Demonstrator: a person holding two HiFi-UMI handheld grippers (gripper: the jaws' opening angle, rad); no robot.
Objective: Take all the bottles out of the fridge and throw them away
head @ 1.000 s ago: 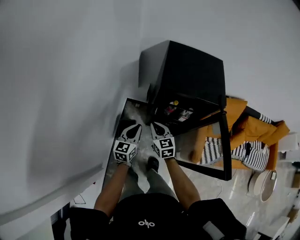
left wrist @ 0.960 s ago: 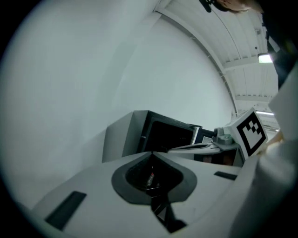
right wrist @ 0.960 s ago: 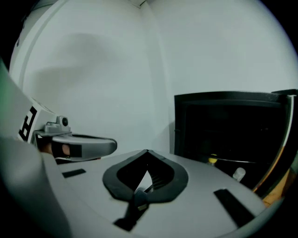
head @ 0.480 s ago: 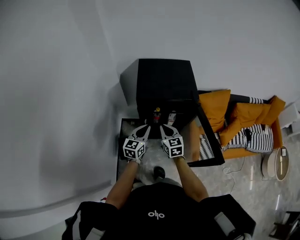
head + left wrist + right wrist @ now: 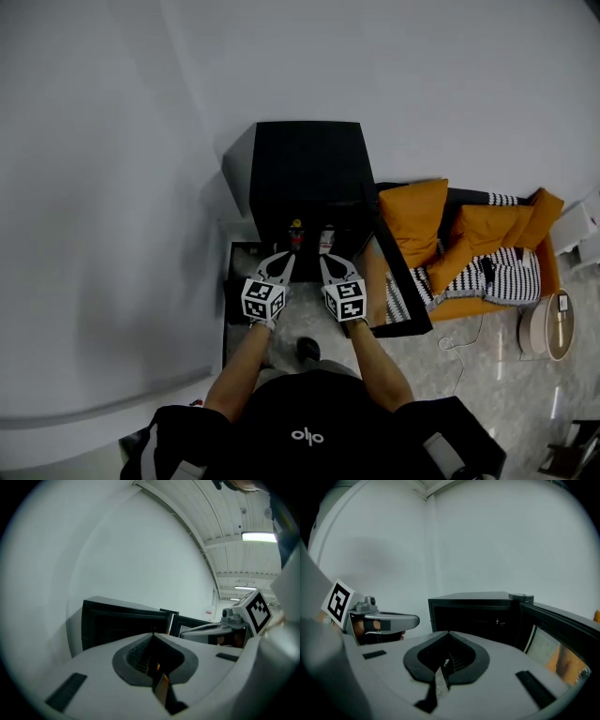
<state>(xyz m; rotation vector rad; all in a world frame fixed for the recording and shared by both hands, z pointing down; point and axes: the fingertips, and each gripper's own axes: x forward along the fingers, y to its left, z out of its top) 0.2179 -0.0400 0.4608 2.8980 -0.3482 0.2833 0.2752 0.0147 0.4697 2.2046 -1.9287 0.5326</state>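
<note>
In the open black fridge (image 5: 305, 169), on a shelf near the front: two small bottles (image 5: 297, 232), one topped yellow over red. Just short of them, side by side, left tool (image 5: 282, 258) and right tool (image 5: 324, 260), both closed tight, gripping nothing. Underfoot, pale marbled floor (image 5: 487, 375); behind, white wall (image 5: 422, 84); rightward, orange sofa (image 5: 469, 234).

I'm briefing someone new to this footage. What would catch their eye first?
The black fridge stands at centre, its door swung open to the right, with bottles just visible inside. Right in front of it the left gripper and right gripper are held side by side, both shut and empty. To the right lies a bright orange sofa.
</note>
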